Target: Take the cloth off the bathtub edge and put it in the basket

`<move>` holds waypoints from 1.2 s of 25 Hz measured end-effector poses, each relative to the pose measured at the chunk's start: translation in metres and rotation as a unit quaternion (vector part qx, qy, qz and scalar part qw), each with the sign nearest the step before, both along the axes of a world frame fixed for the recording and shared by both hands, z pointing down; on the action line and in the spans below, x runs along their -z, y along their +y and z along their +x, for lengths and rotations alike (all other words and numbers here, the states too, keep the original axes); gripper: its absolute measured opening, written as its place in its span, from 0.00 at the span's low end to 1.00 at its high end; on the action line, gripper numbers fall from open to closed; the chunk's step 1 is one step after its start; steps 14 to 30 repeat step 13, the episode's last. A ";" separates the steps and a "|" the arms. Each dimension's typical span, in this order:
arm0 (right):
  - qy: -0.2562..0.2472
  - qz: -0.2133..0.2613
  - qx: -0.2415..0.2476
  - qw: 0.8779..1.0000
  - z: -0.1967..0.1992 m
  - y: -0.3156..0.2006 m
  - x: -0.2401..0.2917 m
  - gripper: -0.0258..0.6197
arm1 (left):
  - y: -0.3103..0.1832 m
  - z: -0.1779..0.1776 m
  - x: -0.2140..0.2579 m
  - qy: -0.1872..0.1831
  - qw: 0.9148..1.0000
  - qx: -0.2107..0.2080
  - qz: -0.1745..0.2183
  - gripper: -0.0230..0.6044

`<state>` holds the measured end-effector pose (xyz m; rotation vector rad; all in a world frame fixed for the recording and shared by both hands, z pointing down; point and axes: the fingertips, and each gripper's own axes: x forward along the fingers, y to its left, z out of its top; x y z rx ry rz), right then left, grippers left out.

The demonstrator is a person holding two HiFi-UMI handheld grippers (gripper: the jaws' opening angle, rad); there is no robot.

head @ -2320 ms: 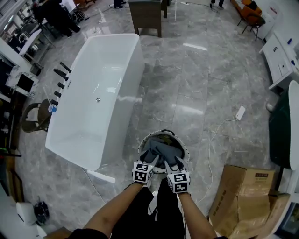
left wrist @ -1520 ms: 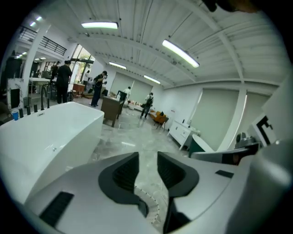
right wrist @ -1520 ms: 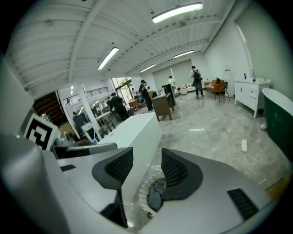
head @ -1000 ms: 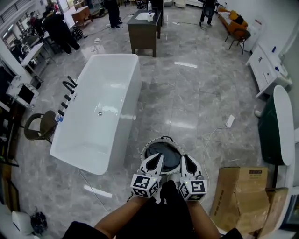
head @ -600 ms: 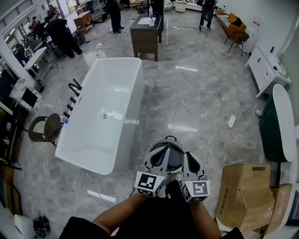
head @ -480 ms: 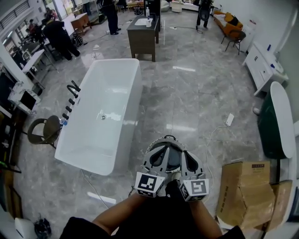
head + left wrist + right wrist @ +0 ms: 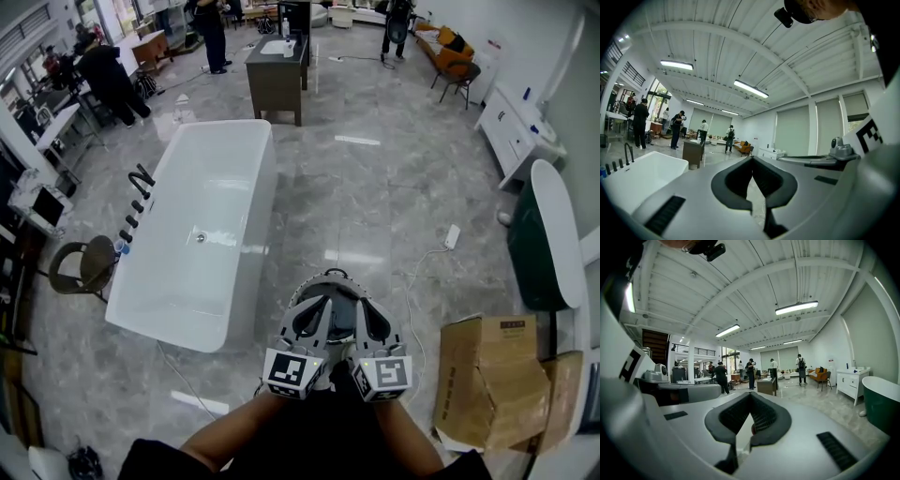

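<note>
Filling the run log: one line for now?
left gripper: jaws shut, empty | right gripper: jaws shut, empty | bathtub edge: bare | basket: beneath grippers

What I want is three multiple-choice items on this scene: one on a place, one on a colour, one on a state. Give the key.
1. The basket stands:
A. in the bathtub
B. left of the bathtub
C. right of the bathtub, on the floor

2. The bathtub is:
A. green
B. white
C. brown

3. The left gripper and right gripper are:
A. both shut, empty
B. both wide open
C. one open, one shut

Key:
1 C, the head view shows it on the floor by the bathtub's right wall.
2 B, its walls and inside are white.
3 A, each gripper view shows the jaws together with nothing between them.
</note>
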<state>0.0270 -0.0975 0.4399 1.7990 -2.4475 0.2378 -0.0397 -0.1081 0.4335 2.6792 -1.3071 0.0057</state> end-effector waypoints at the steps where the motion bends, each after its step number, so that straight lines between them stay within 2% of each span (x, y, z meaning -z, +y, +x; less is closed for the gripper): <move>1: 0.001 0.000 0.000 1.000 -0.003 0.001 0.000 0.09 | 0.001 -0.003 -0.002 0.000 1.000 0.003 -0.003 0.06; 8: 0.008 -0.001 -0.012 1.000 -0.009 0.012 0.003 0.09 | 0.009 0.000 -0.012 0.002 1.000 -0.016 -0.011 0.06; 13: 0.011 0.001 -0.012 1.000 -0.008 0.020 -0.005 0.09 | 0.017 0.000 -0.011 0.023 1.000 -0.014 -0.007 0.06; 30: 0.011 0.001 -0.012 1.000 -0.008 0.020 -0.005 0.09 | 0.017 0.000 -0.011 0.023 1.000 -0.014 -0.007 0.06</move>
